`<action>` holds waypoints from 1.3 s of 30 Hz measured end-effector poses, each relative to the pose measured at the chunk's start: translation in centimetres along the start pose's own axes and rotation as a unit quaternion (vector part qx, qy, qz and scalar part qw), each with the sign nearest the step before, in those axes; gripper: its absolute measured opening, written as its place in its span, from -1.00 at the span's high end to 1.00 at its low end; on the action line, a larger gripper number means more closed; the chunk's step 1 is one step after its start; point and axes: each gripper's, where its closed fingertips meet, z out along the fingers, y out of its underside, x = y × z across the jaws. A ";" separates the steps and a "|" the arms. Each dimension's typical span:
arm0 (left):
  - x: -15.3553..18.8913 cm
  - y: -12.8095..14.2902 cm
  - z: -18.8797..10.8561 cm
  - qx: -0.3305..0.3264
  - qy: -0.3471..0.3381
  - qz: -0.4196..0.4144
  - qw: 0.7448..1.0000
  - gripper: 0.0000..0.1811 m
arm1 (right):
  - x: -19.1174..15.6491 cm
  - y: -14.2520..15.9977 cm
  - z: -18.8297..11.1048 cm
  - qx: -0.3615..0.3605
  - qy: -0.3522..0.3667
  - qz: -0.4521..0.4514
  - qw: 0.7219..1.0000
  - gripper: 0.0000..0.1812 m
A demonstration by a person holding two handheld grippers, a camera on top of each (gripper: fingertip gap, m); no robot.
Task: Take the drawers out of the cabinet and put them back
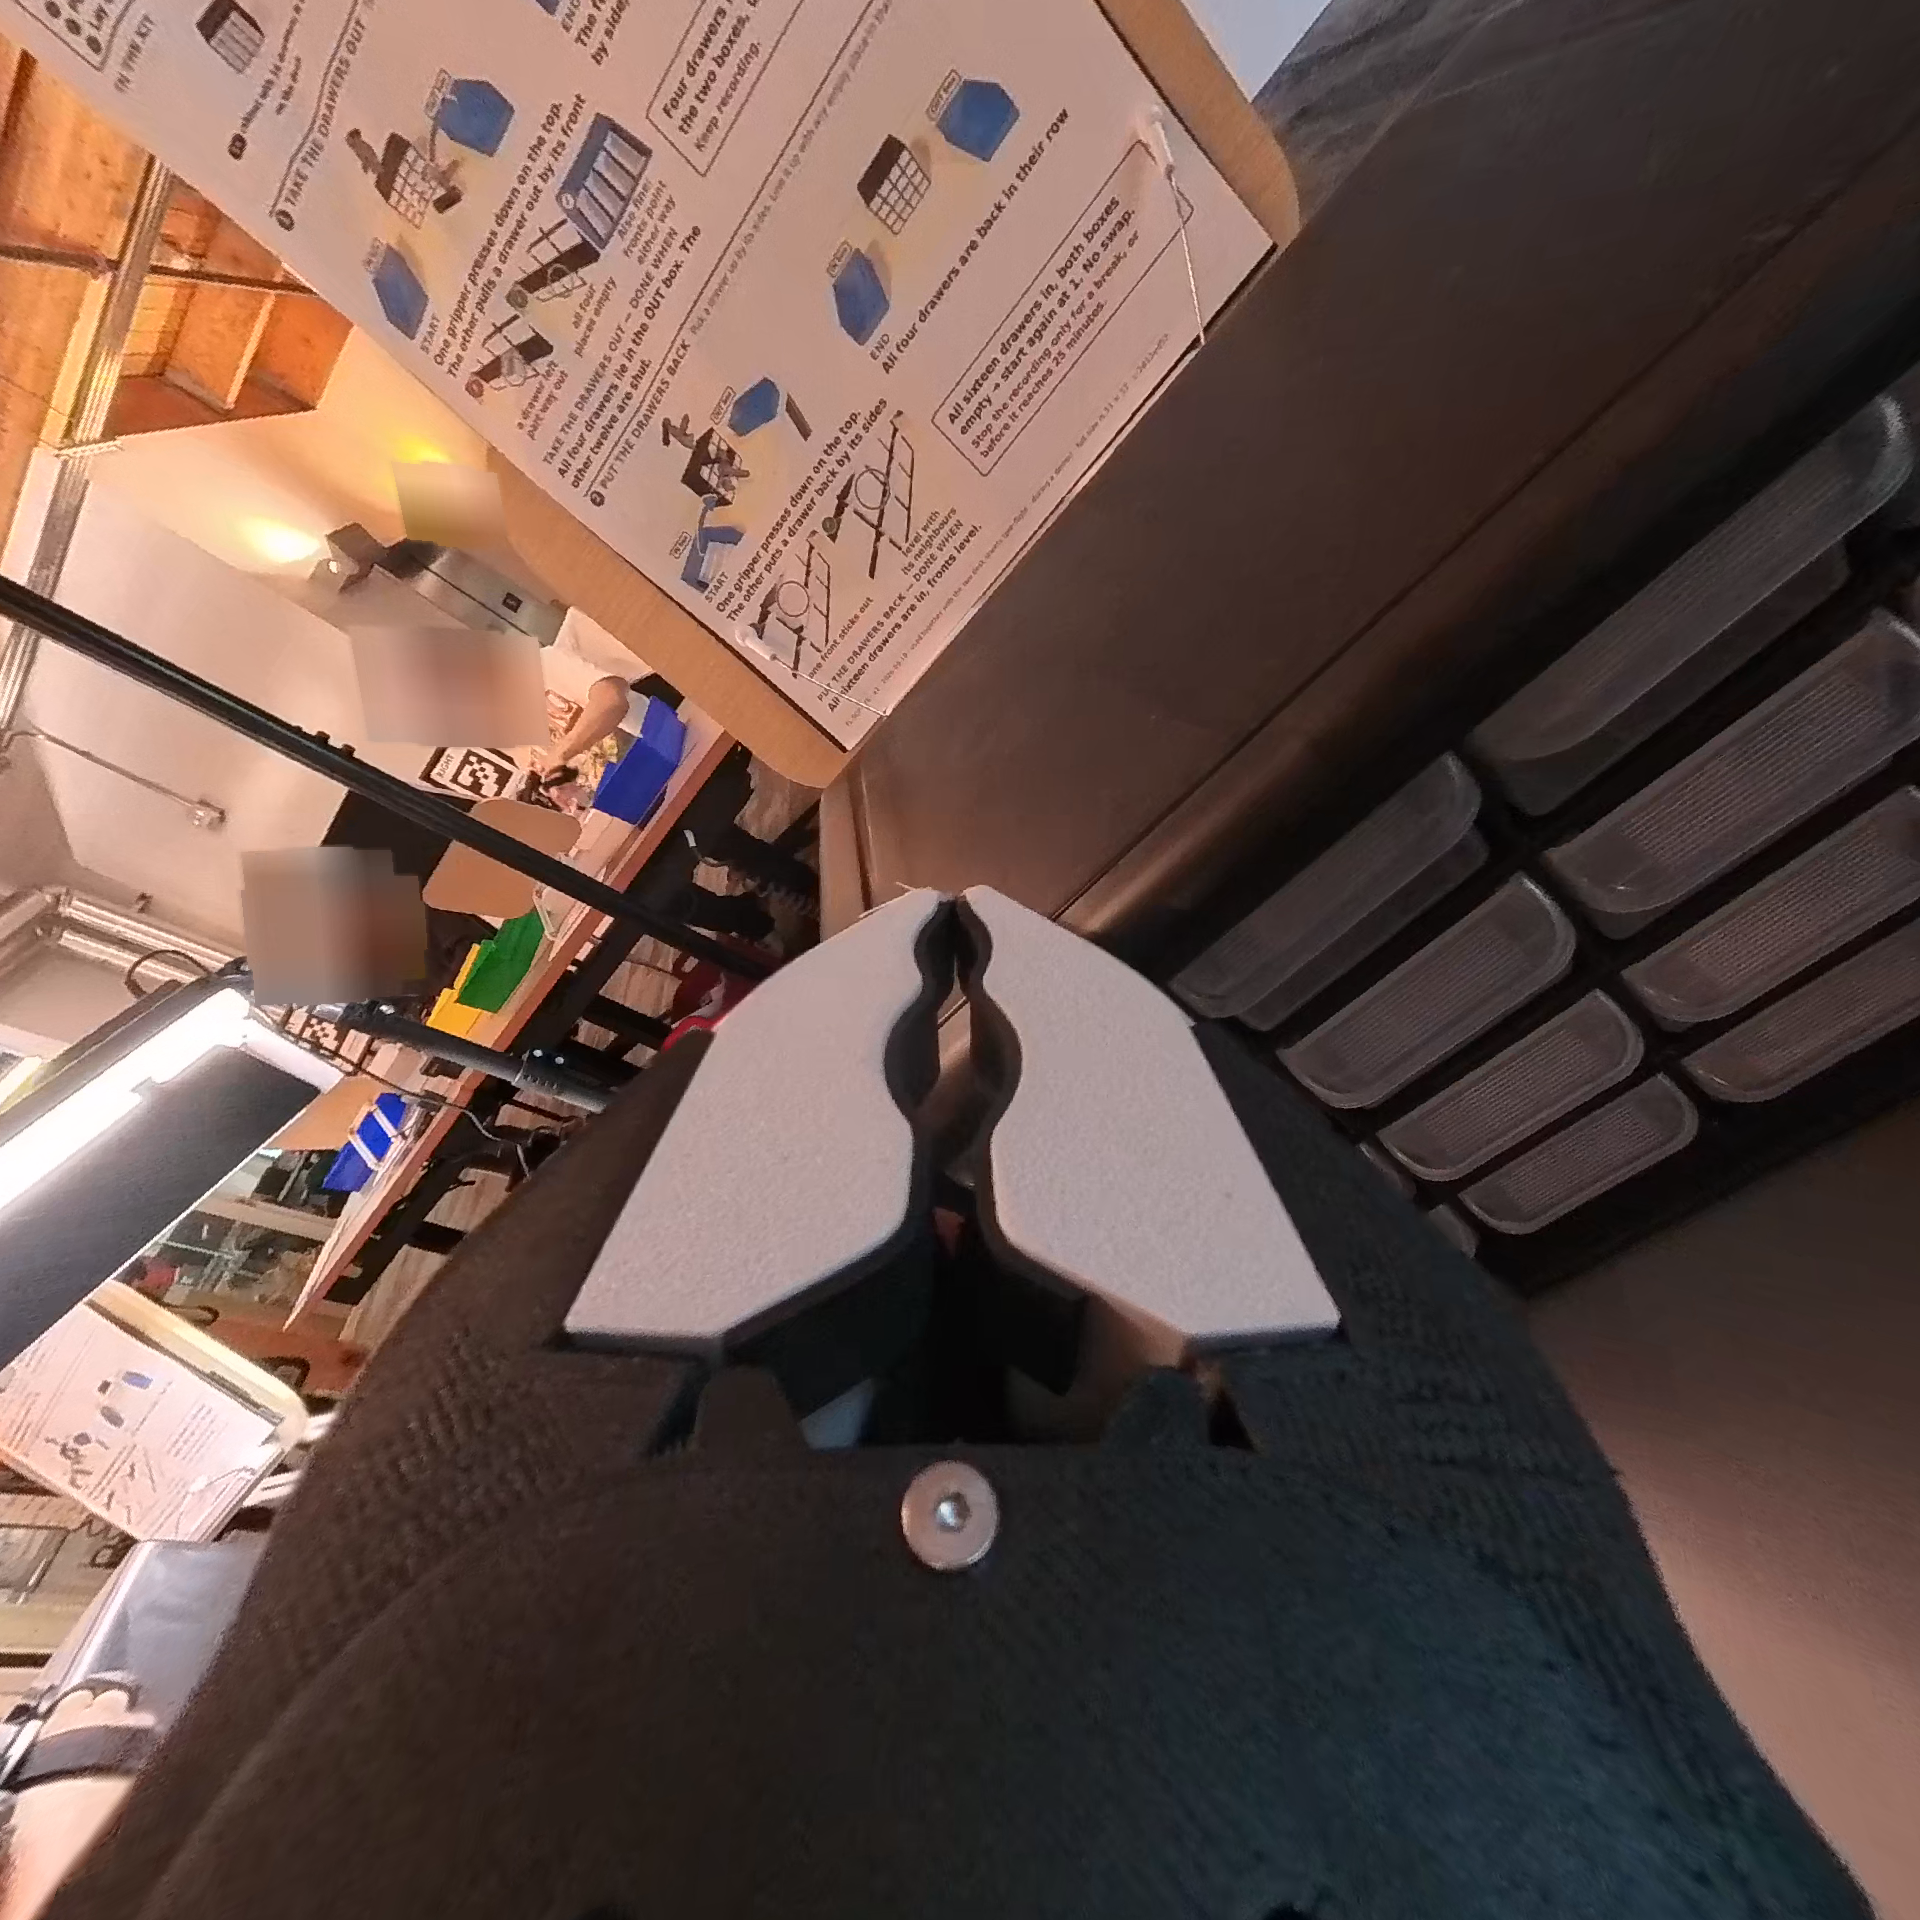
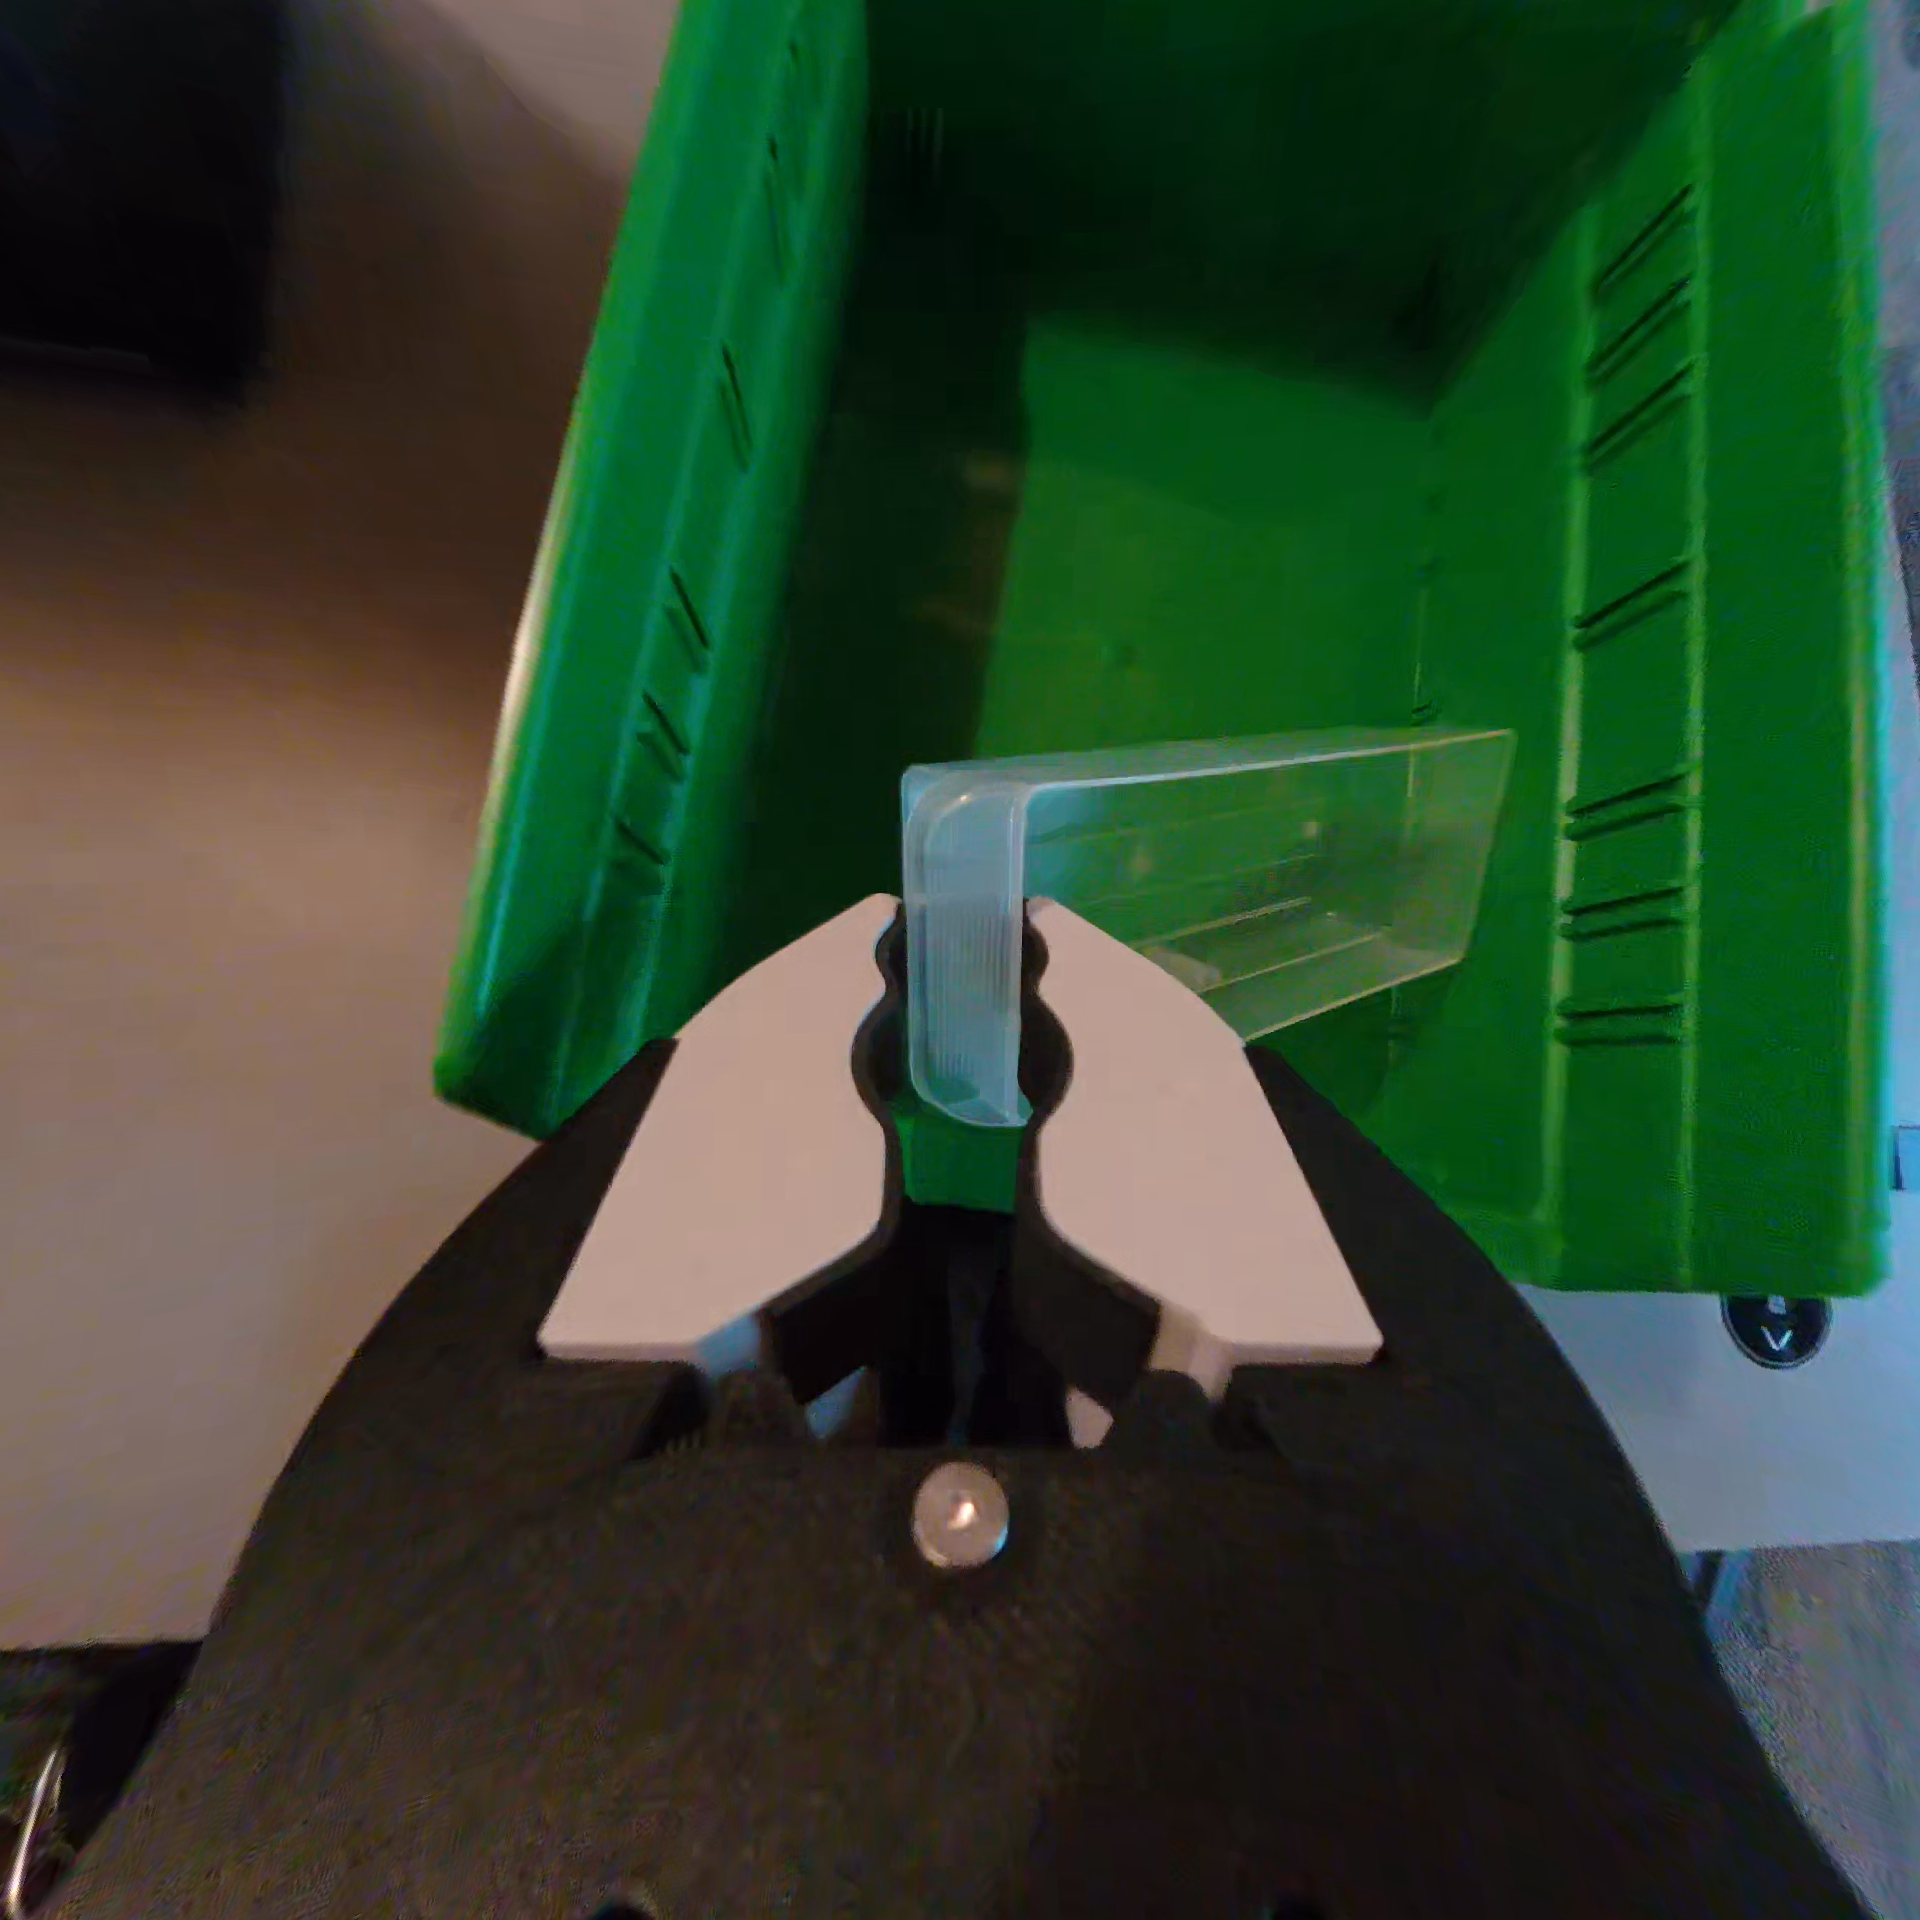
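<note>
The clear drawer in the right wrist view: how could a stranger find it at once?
Find the big green bin. Over its open inside, the right gripper holds a small clear drawer by its ribbed front. It is the only see-through thing there.

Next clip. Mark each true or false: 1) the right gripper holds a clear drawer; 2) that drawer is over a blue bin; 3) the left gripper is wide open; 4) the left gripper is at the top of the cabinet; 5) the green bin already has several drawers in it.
1) The right gripper holds a clear drawer: true, it pinches the drawer's front.
2) The drawer is over a blue bin: false, the bin is green.
3) The left gripper is wide open: false, its tips are together, holding nothing.
4) The left gripper is at the top of the cabinet: true; whether it presses on it cannot be told.
5) The bin already has several drawers: false, no others are visible in it.
</note>
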 end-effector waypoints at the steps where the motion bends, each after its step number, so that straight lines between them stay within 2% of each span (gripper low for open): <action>1: 0.0 0.0 0.0 0.001 0.002 -0.003 1.000 0.99 | -0.1 0.2 0.6 -0.010 0.007 -0.001 1.000 0.80; 9: 0.0 0.0 0.0 0.000 0.004 -0.003 1.000 0.99 | -1.5 1.3 3.7 -0.061 -0.007 -0.008 0.998 0.84; 13: 0.0 0.0 0.0 0.001 0.004 -0.004 1.000 0.99 | -1.6 1.4 3.9 -0.056 -0.024 0.002 0.998 0.82; 17: 0.0 0.0 0.0 -0.001 0.002 -0.002 1.000 0.99 | -2.0 1.2 3.8 -0.041 -0.054 0.016 0.998 0.71; 20: 0.0 0.0 0.0 -0.001 0.002 -0.001 1.000 0.99 | -2.1 0.2 3.0 0.001 -0.068 0.023 0.997 0.69; 23: 0.0 0.0 0.0 0.001 0.004 -0.004 1.000 0.99 | -3.2 -2.8 0.3 0.118 -0.101 0.012 0.988 0.69; 26: 0.0 0.0 0.0 0.001 0.006 -0.003 1.000 0.99 | -6.2 -6.4 -4.4 0.266 -0.162 -0.006 0.950 0.67; 29: 0.1 0.0 0.0 -0.003 0.011 -0.001 1.000 0.99 | -11.0 -9.5 -10.2 0.435 -0.202 -0.077 0.874 0.49; 31: 0.1 0.0 0.1 -0.005 0.013 -0.001 1.000 0.99 | -14.8 -10.5 -12.4 0.515 -0.164 -0.163 0.825 0.50; 32: 0.1 0.0 0.1 -0.005 0.013 -0.002 1.000 0.99 | -16.6 -10.6 -12.3 0.523 -0.128 -0.211 0.815 0.52; 34: 0.1 0.0 0.0 -0.004 0.014 -0.003 1.000 0.99 | -20.3 -10.3 -10.0 0.496 -0.041 -0.342 0.797 0.50; 36: 0.1 0.1 0.1 -0.002 0.018 -0.008 1.000 0.99 | -23.5 -9.9 -6.9 0.469 0.036 -0.459 0.754 0.50; 39: 0.1 0.1 0.1 0.000 0.023 -0.015 1.000 0.99 | -27.1 -9.2 -1.8 0.434 0.109 -0.580 0.680 0.55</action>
